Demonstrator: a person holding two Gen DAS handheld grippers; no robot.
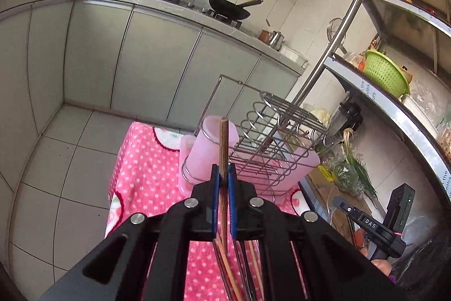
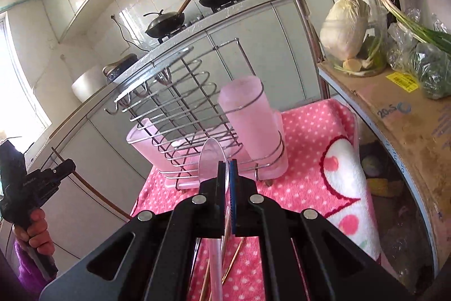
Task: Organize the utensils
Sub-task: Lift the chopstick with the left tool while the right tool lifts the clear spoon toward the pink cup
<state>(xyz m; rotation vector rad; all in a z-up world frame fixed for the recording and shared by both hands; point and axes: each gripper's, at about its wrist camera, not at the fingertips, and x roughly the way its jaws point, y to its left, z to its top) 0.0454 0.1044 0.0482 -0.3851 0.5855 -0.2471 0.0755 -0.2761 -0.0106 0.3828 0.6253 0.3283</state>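
The left gripper (image 1: 223, 179) had its fingers clamped on a brown wooden chopstick (image 1: 223, 143), whose long axis ran upright, just before the frosted pink plastic cup (image 1: 205, 148) in the steel wire utensil rack (image 1: 270, 137). The right gripper (image 2: 227, 177), clamped on a clear plastic spoon (image 2: 210, 160), sat comparably near.

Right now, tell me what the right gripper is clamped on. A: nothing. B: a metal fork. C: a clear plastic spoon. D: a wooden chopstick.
C: the right gripper is shut on the clear plastic spoon, whose bowl sticks up past the fingertips in front of the wire utensil rack.
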